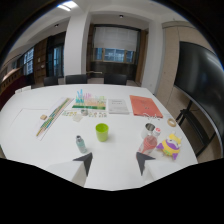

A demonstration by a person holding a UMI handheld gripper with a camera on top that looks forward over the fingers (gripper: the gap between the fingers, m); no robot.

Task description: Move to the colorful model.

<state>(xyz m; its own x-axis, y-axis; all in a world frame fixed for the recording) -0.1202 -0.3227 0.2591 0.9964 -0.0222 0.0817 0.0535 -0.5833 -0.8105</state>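
Above a white meeting table (pixel 30 125), the handheld gripper (pixel 114 163) hovers with its two dark fingers spread and nothing between them, pointed roughly at a green cup (pixel 102 132). Its goal, the colorful model (pixel 90 101), stands well beyond the fingertips, past the cup, beside a sheet of paper (pixel 118 106) and an orange folder (pixel 145 106). By the look of it, most of the approach remains.

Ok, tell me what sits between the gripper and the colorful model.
In the gripper view, the green cup stands on the white table between the open gripper and the colorful model; otherwise the stretch is bare.
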